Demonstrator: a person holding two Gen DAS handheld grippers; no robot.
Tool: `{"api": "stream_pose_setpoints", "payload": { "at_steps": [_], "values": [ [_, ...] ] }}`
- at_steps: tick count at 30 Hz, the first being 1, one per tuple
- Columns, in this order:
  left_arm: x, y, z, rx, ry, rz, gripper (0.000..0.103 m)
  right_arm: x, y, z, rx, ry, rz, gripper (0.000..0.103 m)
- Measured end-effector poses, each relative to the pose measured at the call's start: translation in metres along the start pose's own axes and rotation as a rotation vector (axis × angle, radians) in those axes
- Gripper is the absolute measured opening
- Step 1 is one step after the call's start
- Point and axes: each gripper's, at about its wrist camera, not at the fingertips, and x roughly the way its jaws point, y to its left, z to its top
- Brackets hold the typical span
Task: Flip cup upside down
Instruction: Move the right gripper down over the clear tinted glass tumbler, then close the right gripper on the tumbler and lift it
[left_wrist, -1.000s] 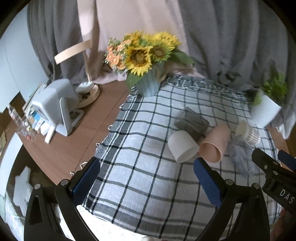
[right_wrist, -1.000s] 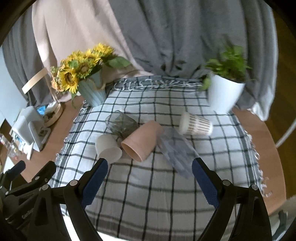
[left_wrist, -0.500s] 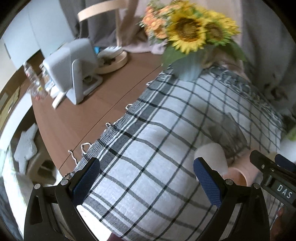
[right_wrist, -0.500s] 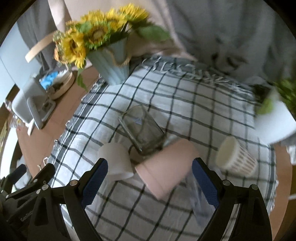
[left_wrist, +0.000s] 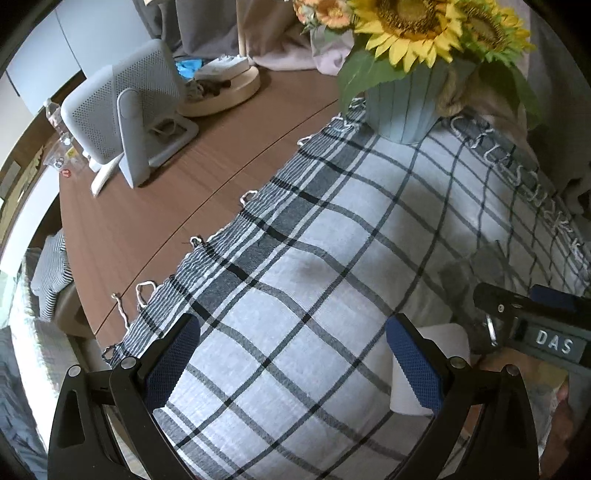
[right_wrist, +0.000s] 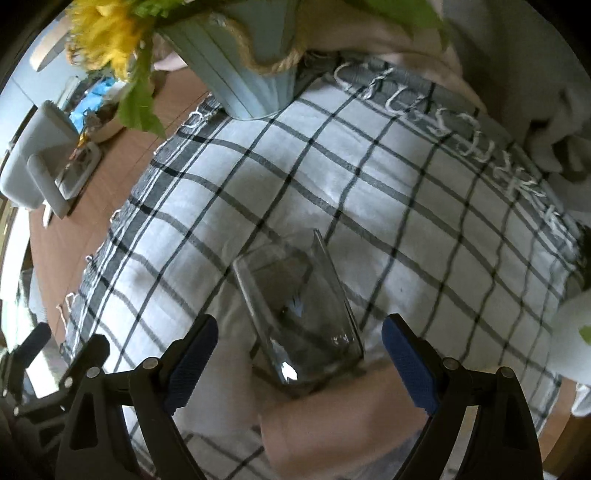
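we see our right gripper (right_wrist: 300, 360) spread wide, low in frame, either side of the clear square glass cup (right_wrist: 297, 310) lying sideways on the checked cloth (right_wrist: 388, 177); our left gripper (left_wrist: 292, 363) gapes empty.

The cup (right_wrist: 299, 314) is clear, shiny glass. It lies on a soft, matt checked cloth (right_wrist: 388, 177). Beside the cloth, the table (left_wrist: 155, 206) is smooth brown wood. The gripper pads (right_wrist: 406, 363) look like rough blue rubber.

brown table (left_wrist: 155, 206) under checked cloth (left_wrist: 332, 258), seemingly wooden.
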Motion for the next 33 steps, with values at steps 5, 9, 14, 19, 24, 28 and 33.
{"api": "stream_pose_setpoints", "payload": {
  "at_steps": [5, 9, 14, 19, 24, 28, 33],
  "values": [
    [0.014, -0.004, 0.006, -0.007, 0.032, 0.020, 0.103, 0.032, -0.001, 0.011, -0.005, 0.088, 0.020, 0.084],
    [0.019, -0.006, 0.010, -0.010, 0.036, 0.036, 0.103, 0.044, -0.003, 0.011, 0.001, 0.116, 0.023, 0.080],
    [0.022, -0.009, 0.013, -0.021, 0.036, 0.037, 0.103, 0.050, -0.004, 0.010, 0.001, 0.128, 0.040, 0.078],
    [0.020, -0.008, 0.015, -0.034, 0.026, 0.041, 0.103, 0.064, -0.011, 0.019, 0.013, 0.137, 0.070, 0.076],
    [0.014, -0.006, 0.013, -0.040, 0.011, 0.058, 0.103, 0.061, -0.013, 0.020, 0.021, 0.138, 0.081, 0.075],
    [0.007, -0.005, 0.011, -0.032, -0.007, 0.060, 0.103, 0.052, -0.018, 0.023, 0.018, 0.128, 0.080, 0.075],
    [-0.003, 0.001, 0.009, -0.026, -0.029, 0.042, 0.103, 0.032, -0.013, 0.024, 0.024, 0.086, 0.061, 0.072]
  ]
}}
